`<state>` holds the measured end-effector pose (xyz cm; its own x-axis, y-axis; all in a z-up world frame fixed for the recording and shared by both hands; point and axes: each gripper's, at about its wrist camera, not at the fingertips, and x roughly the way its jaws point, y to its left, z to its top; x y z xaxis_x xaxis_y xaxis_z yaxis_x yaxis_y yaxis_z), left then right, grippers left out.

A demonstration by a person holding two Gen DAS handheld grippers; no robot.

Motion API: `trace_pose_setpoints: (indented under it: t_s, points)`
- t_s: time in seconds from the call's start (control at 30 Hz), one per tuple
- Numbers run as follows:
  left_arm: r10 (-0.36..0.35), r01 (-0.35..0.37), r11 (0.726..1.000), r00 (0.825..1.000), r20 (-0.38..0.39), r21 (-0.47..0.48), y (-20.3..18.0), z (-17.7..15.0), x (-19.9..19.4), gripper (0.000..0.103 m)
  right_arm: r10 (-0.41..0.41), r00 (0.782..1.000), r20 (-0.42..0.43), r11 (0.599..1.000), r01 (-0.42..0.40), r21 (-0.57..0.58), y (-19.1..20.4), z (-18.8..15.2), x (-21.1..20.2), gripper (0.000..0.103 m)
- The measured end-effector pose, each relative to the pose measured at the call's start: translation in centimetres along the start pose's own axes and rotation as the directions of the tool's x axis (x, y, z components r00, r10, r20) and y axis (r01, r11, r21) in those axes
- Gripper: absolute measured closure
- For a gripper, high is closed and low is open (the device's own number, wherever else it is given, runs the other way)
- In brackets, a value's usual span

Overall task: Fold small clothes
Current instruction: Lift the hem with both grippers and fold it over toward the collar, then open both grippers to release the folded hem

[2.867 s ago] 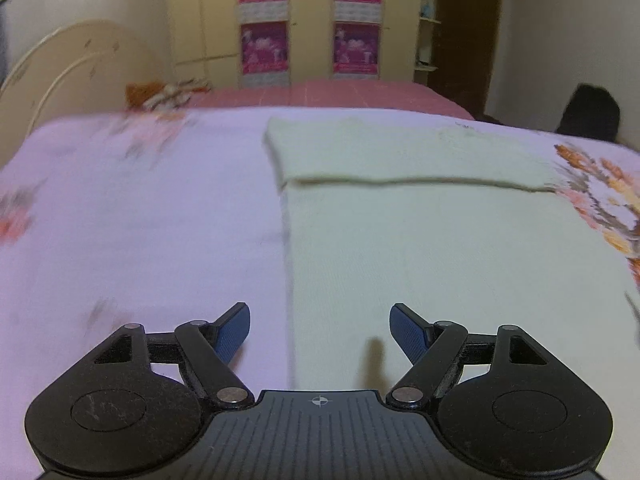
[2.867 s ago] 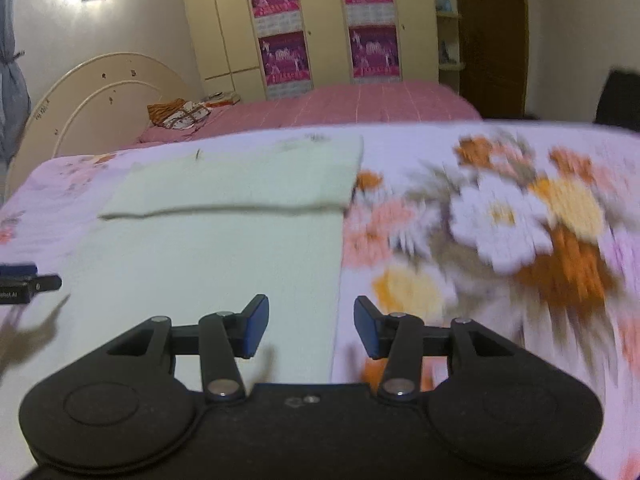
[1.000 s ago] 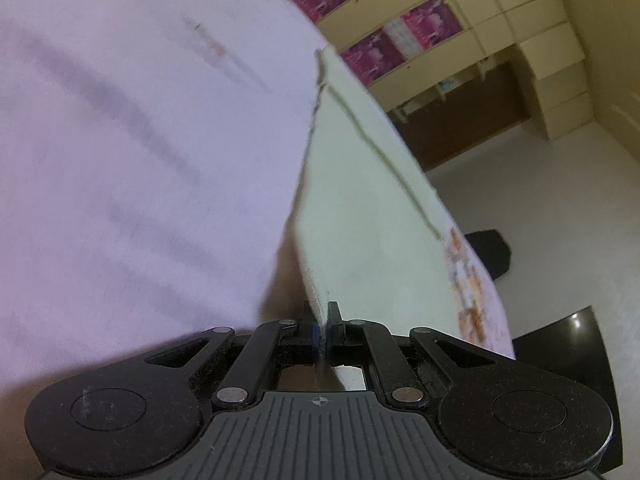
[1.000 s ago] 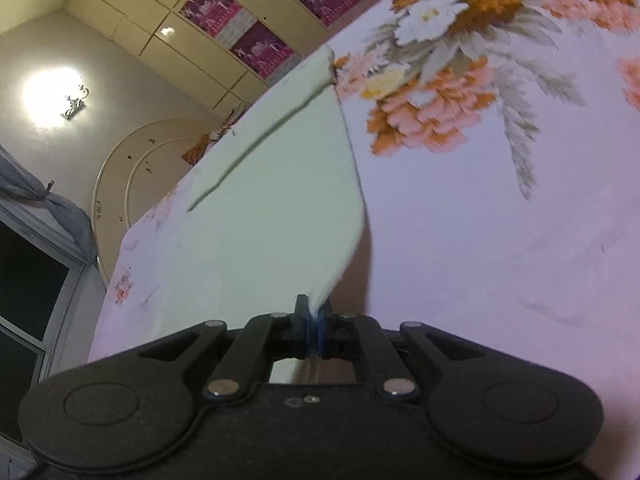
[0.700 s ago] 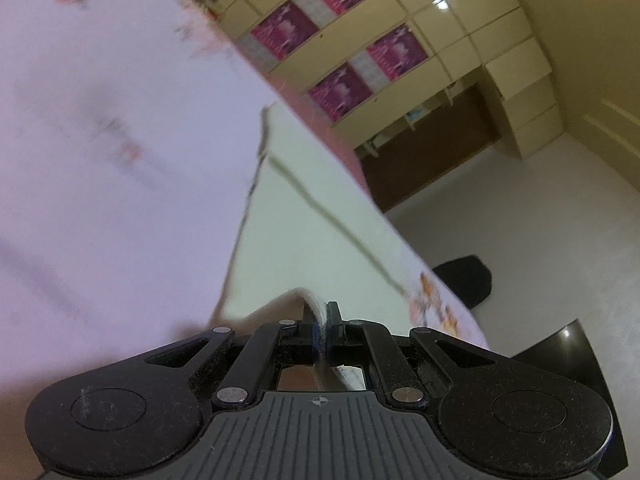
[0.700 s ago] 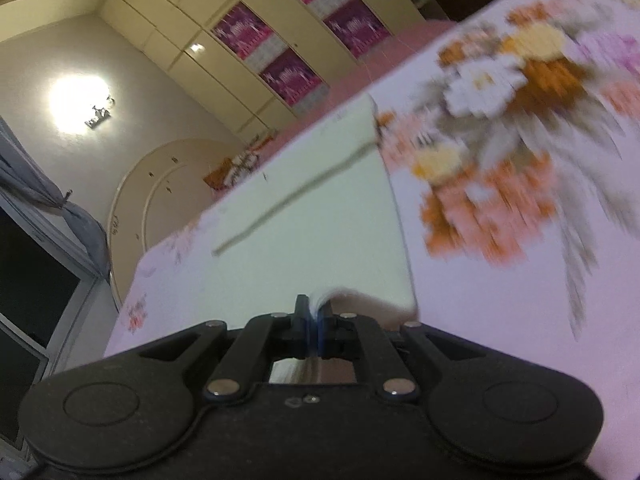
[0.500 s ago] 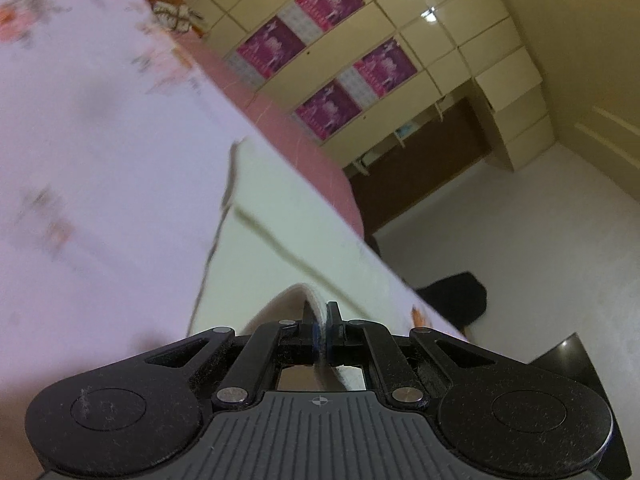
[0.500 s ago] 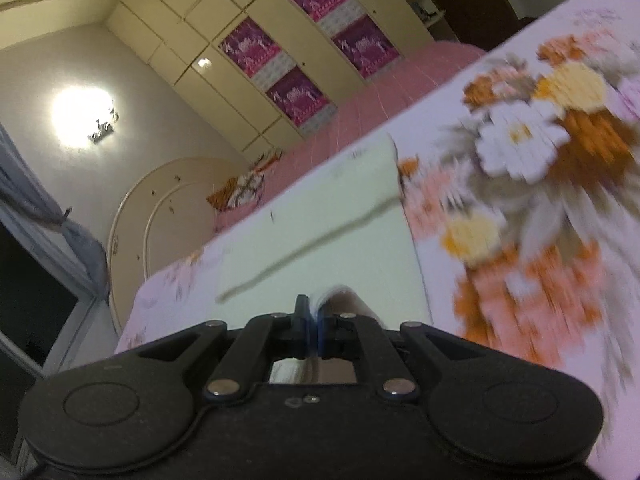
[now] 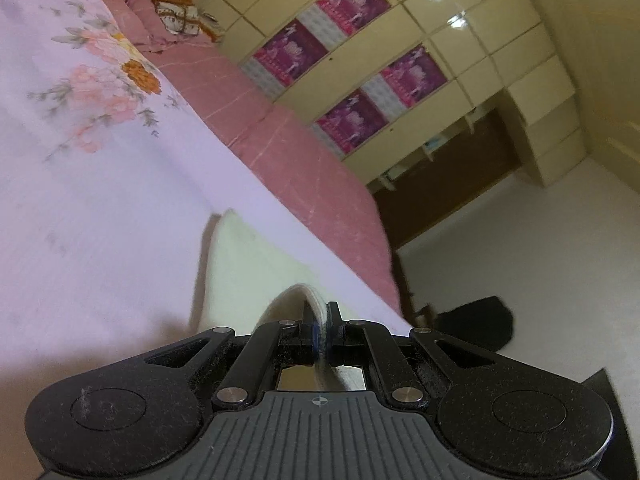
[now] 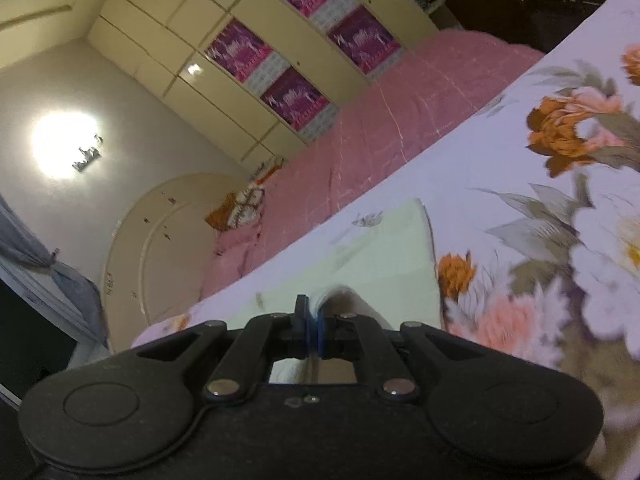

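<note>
A pale cream-green cloth lies on a lilac flowered bedsheet. My left gripper is shut on the cloth's near left corner, and the pinched edge arches up in front of the blue pads. In the right wrist view the same cloth stretches toward the sheet's far edge. My right gripper is shut on its near right corner, which curls over the fingertips. Both held corners hang above the part of the cloth that still rests on the bed. The cloth under the grippers is hidden.
A pink bedspread covers the bed beyond the sheet, with an orange and white bundle by the headboard. Cream wardrobes with magenta posters line the wall. A dark object sits on the floor to the right.
Both grippers carried their cloth corners forward and upward over the cloth toward its far edge. Much less of the cloth now shows ahead of them. Both stayed shut.
</note>
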<state>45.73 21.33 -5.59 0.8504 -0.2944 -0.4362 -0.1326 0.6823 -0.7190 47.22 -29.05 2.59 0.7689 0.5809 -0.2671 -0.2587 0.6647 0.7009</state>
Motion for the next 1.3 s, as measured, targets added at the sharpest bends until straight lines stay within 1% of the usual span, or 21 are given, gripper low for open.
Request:
trace_pose_setpoints:
  t_s: [0.1,0.17,0.23,0.33,0.4,0.43,0.47,0.5,0.53,0.67,0.77,0.83,0.9,0.97,1.0,1.03,1.07,1.1,1.13,1.2,1.3]
  points:
    - [0.051,-0.05,0.998,0.998,-0.034,0.034,0.0,0.8,3.2,0.1,-0.018,0.999,-0.039,0.999,0.02,0.042,-2.1,1.0,3.5,0.099]
    - [0.082,-0.08,0.996,0.994,-0.069,0.037,0.4,1.0,5.2,0.099,-0.026,0.998,-0.06,0.994,0.032,0.107,-4.1,1.5,5.7,0.099]
    - [0.09,-0.088,0.996,0.994,-0.068,0.031,0.8,1.2,6.6,0.099,-0.03,0.996,-0.079,0.985,0.043,0.169,-6.0,1.8,7.4,0.097]
    - [0.072,-0.073,0.997,0.997,-0.04,-0.01,1.5,1.6,7.3,0.097,-0.005,0.999,-0.052,0.98,0.015,0.199,-7.5,2.0,8.5,0.081]
    - [0.051,-0.051,0.999,0.999,-0.002,-0.006,1.7,1.9,6.9,0.058,0.029,1.0,-0.003,0.979,-0.027,0.201,-7.8,2.1,8.1,0.058]
    - [0.059,-0.06,0.998,0.998,0.033,0.012,1.5,1.9,6.5,0.028,0.031,0.999,0.023,0.981,-0.035,0.19,-7.8,2.1,7.7,0.052]
    - [0.059,-0.062,0.997,0.996,0.07,0.049,1.3,1.9,6.1,0.027,0.025,0.999,0.042,0.985,-0.032,0.17,-7.7,2.2,7.3,0.048]
    - [0.044,-0.049,0.996,0.997,0.066,0.077,1.2,2.1,6.2,0.027,0.028,0.998,0.048,0.989,-0.035,0.142,-7.6,2.3,7.0,0.048]
    - [0.043,-0.048,0.994,0.998,0.049,0.1,1.1,2.3,6.3,0.028,0.033,0.998,0.049,0.992,-0.039,0.121,-7.6,2.4,6.8,0.049]
    - [0.084,-0.073,0.961,0.996,-0.03,0.267,-0.3,2.5,7.8,0.048,-0.009,0.999,0.032,0.998,0.011,-0.057,-6.3,2.8,6.5,0.053]
    - [0.133,-0.1,0.93,0.989,-0.069,0.355,-1.1,2.5,9.3,0.048,-0.04,0.999,0.004,0.98,0.041,-0.193,-4.6,2.4,6.9,0.055]
    - [0.153,-0.113,0.918,0.985,-0.076,0.38,-1.4,2.5,9.8,0.049,-0.07,0.997,-0.009,0.96,0.065,-0.272,-3.4,2.1,7.5,0.056]
    - [0.165,-0.119,0.909,0.983,-0.08,0.4,-1.6,2.3,10.3,0.054,-0.102,0.995,-0.017,0.94,0.091,-0.328,-2.5,1.9,7.9,0.058]
    - [0.178,-0.128,0.903,0.98,-0.086,0.411,-1.9,2.3,10.4,0.069,-0.133,0.991,-0.026,0.918,0.113,-0.379,-1.6,1.9,8.6,0.061]
    - [0.189,-0.138,0.899,0.978,-0.085,0.416,-2.0,2.3,10.5,0.073,-0.157,0.987,-0.025,0.9,0.133,-0.415,-1.1,1.6,8.9,0.064]
    - [0.202,-0.15,0.894,0.976,-0.081,0.423,-2.0,2.3,10.7,0.085,-0.17,0.985,-0.026,0.888,0.142,-0.438,-0.9,1.7,9.3,0.068]
    - [0.215,-0.163,0.888,0.974,-0.076,0.43,-2.0,2.2,10.7,0.096,-0.185,0.982,-0.031,0.872,0.149,-0.466,-0.5,1.5,9.6,0.079]
    - [0.219,-0.167,0.885,0.973,-0.071,0.435,-2.0,2.1,10.7,0.099,-0.209,0.978,-0.029,0.85,0.167,-0.5,0.1,1.2,9.9,0.087]
    - [0.215,-0.17,0.881,0.975,-0.055,0.441,-2.1,1.9,10.6,0.1,-0.231,0.973,-0.019,0.825,0.185,-0.534,0.7,0.8,10.1,0.089]
    - [0.2,-0.178,0.864,0.98,0.003,0.471,-2.7,1.1,9.6,0.1,-0.251,0.968,0.012,0.789,0.212,-0.577,1.5,0.2,10.2,0.099]
    - [0.121,-0.154,0.874,0.987,0.102,0.46,-3.2,0.9,7.8,0.1,-0.237,0.967,0.088,0.754,0.241,-0.611,3.0,-0.4,9.7,0.099]
